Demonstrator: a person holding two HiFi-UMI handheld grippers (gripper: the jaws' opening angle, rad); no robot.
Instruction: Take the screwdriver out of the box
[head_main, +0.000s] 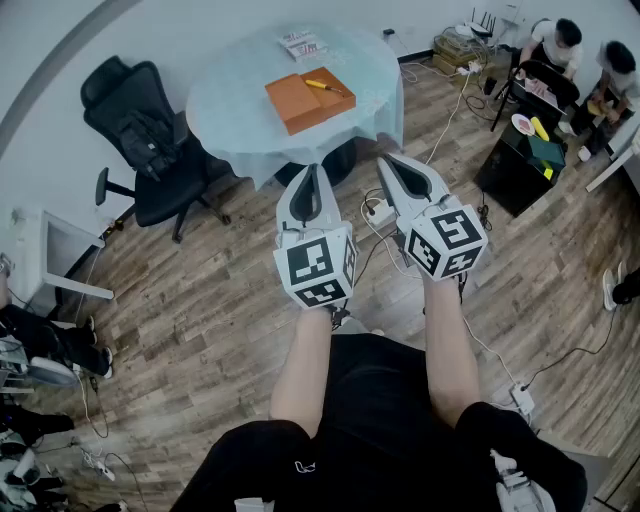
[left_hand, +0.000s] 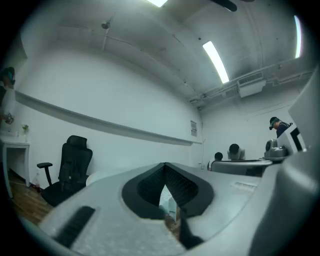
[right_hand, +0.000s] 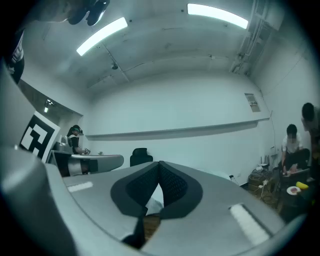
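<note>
An orange box (head_main: 303, 103) lies flat on a round table (head_main: 232, 108) covered in pale blue cloth, well ahead of me. A yellow-handled screwdriver (head_main: 326, 85) rests on the box near its far right edge. My left gripper (head_main: 313, 170) and right gripper (head_main: 386, 160) are held level side by side over the wooden floor, short of the table, both pointing towards it. In the left gripper view the left gripper (left_hand: 165, 166) has its jaws together at the tip with nothing held. The right gripper (right_hand: 160, 164) looks the same in the right gripper view.
A black office chair (head_main: 150, 140) stands left of the table. A small white packet (head_main: 300, 44) lies at the table's far side. A power strip with cables (head_main: 378, 210) lies on the floor under my grippers. People (head_main: 560, 45) sit by a dark desk (head_main: 520, 165) at the right.
</note>
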